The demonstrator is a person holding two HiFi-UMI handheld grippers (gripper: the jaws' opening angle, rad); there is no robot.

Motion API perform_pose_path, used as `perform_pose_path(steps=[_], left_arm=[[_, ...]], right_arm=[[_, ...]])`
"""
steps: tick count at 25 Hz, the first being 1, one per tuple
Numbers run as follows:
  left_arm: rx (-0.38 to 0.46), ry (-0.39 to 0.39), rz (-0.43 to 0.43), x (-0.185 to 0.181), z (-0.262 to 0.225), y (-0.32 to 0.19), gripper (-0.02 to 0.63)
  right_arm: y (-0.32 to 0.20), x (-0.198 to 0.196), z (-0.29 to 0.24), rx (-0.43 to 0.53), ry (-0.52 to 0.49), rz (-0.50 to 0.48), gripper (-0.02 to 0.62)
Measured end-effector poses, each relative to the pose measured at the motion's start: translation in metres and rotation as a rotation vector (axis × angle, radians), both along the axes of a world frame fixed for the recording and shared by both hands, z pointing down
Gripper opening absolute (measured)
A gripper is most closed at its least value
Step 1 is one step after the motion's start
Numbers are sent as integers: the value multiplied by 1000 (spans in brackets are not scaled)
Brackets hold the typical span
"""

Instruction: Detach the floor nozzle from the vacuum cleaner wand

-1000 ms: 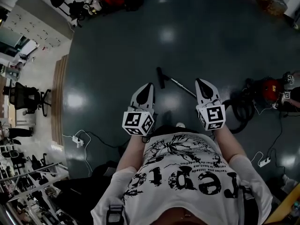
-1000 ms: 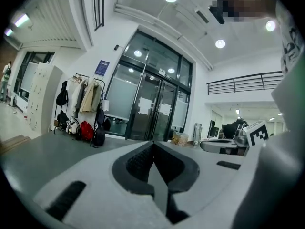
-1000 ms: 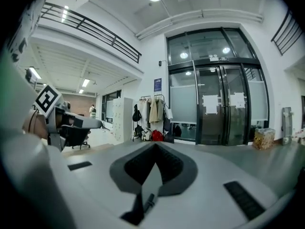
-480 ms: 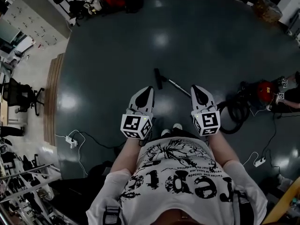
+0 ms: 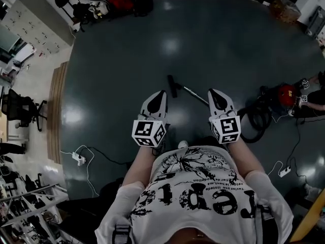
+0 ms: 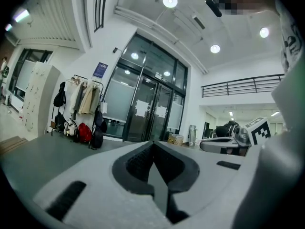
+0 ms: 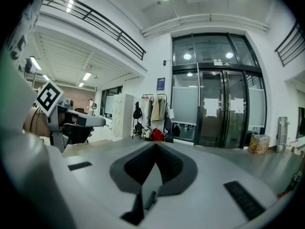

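Note:
In the head view a black floor nozzle (image 5: 173,85) lies on the dark floor, joined to a thin silver wand (image 5: 195,95) that runs down and right toward a coiled black hose (image 5: 255,120) and a red vacuum body (image 5: 285,94). My left gripper (image 5: 161,93) is shut and empty, held out level just left of the nozzle in the picture. My right gripper (image 5: 212,92) is shut and empty too, its tip over the wand in the picture. Both gripper views look out level across the hall; the left gripper (image 6: 153,144) and right gripper (image 7: 155,146) hold nothing there.
White power strips with cables lie on the floor at the left (image 5: 77,158) and right (image 5: 284,172). An office chair (image 5: 19,108) and shelving stand at the left. Bags and coats (image 5: 118,0) sit by the far glass doors (image 7: 214,113). A person's gloved hand (image 5: 306,99) is by the vacuum.
Both grippers have moved forward across the floor with the person, and the nozzle and wand now sit closer to the gripper tips. Both stay shut.

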State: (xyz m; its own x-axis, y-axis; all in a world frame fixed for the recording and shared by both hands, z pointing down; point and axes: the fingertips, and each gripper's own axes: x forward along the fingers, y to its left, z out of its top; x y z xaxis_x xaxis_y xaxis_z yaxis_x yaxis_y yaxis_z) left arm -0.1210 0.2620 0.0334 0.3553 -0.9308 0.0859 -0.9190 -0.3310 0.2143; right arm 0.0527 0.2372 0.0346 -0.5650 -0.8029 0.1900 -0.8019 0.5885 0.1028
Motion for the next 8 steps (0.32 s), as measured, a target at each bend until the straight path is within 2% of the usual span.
perform_pose_path(steps=[8], left_arm=[[17,-15,-9,-1,-4,1,5]], right_arm=[[8,-1,4,-4,46,-37,2]])
